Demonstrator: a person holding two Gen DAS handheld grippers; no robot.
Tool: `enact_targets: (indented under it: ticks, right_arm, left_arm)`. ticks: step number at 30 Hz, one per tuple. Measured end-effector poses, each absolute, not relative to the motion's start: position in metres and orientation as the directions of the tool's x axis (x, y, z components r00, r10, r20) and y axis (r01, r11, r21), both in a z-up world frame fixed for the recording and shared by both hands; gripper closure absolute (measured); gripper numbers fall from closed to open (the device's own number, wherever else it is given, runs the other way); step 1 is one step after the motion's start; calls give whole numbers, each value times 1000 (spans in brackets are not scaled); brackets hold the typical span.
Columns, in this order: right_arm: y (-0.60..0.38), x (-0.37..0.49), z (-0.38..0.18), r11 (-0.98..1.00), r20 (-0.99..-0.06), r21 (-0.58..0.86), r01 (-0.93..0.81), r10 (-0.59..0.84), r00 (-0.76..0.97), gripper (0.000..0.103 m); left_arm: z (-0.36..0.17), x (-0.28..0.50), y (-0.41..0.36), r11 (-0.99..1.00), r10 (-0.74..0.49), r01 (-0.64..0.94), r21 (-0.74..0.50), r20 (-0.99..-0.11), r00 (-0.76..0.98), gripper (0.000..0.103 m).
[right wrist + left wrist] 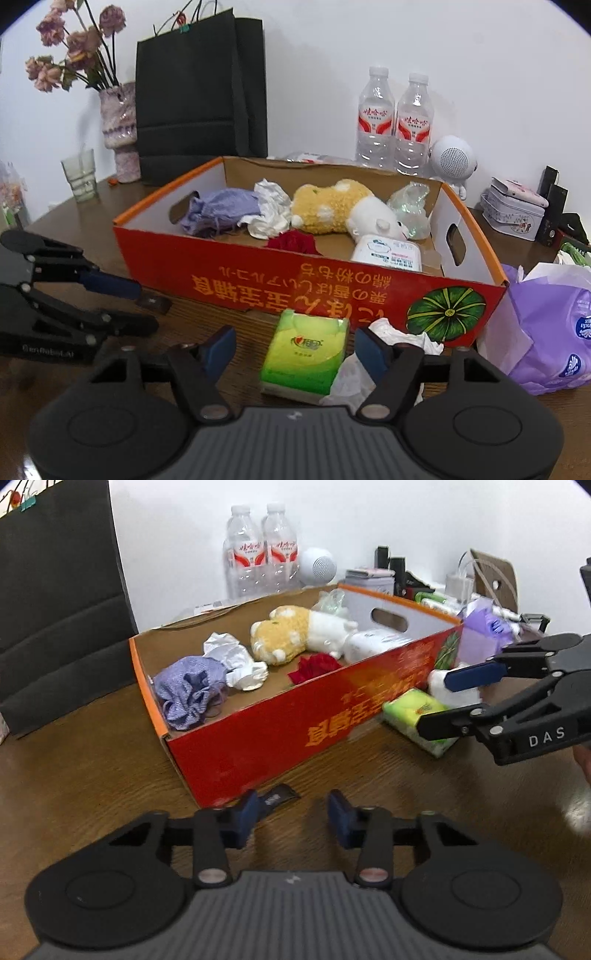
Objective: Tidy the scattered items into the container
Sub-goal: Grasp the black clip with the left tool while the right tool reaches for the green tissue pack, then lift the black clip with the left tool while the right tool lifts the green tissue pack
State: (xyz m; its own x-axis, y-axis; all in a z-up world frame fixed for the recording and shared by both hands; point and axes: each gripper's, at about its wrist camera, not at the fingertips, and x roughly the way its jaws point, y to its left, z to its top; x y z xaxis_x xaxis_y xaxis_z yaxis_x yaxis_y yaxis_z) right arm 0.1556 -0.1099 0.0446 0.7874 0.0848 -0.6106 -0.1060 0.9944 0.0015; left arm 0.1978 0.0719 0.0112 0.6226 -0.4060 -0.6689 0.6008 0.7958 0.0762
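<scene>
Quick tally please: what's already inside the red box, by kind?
Inside the red box:
purple cloth: 1
crumpled white paper: 1
plush toy: 1
red item: 1
wipes pack: 1
clear plastic wrapper: 1
Total: 6

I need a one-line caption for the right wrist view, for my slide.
Right gripper open around a green tissue pack lying on the wooden table before the red box.
</scene>
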Motion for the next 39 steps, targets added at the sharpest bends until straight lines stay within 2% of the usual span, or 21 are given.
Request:
enact_targets:
  ticks: [3,8,13,15,16,19,24,26,31,33,36,39]
  right_arm:
    - [-110,156,38,995,-613,-10,-98,72,787,35]
    - [-108,157,34,994,-620,-16,-108,75,781,36]
    - [-112,160,28,993,-638,39,-113,111,762,38]
    - [-114,160,26,993,-640,52,-102,112,760,46]
    - [-115,160,25,994,-641,56,-96,110,759,51]
    - [-116,157,24,994,-636,57,-94,108,764,57]
    - [-107,142,27,991,-642,54,-126,131,756,59]
    - [-101,123,32,989,-628,41,-143,137,766,59]
    - [-95,61,50,990,-584,25,-139,127,802,59]
    - [-95,36,58,992,-552,21,-122,113,826,59]
    - [-97,0,69,996,-489,18,-84,82,868,59]
    - [-99,-34,74,995,-429,86,-59,91,899,59]
  left_arm:
    - [11,205,75,804,-404,592,61,-676,617,76]
    - [11,210,70,785,-374,603,139,-670,641,76]
    - [9,218,71,776,-385,619,117,-689,613,73]
    - [10,217,73,795,-380,600,84,-703,601,90]
    - [10,214,73,804,-379,591,70,-706,599,90]
    - [7,196,71,833,-360,549,67,-689,630,90]
    - [5,154,56,864,-317,494,93,-661,680,91]
    - [9,130,49,886,-266,442,136,-632,727,91]
    - [24,66,44,958,-185,273,90,-537,823,91]
    - [30,40,42,978,-129,192,79,-492,861,91]
    - [42,-1,41,992,-112,125,2,-429,896,91]
    - [51,-38,35,995,-89,98,8,-355,931,91]
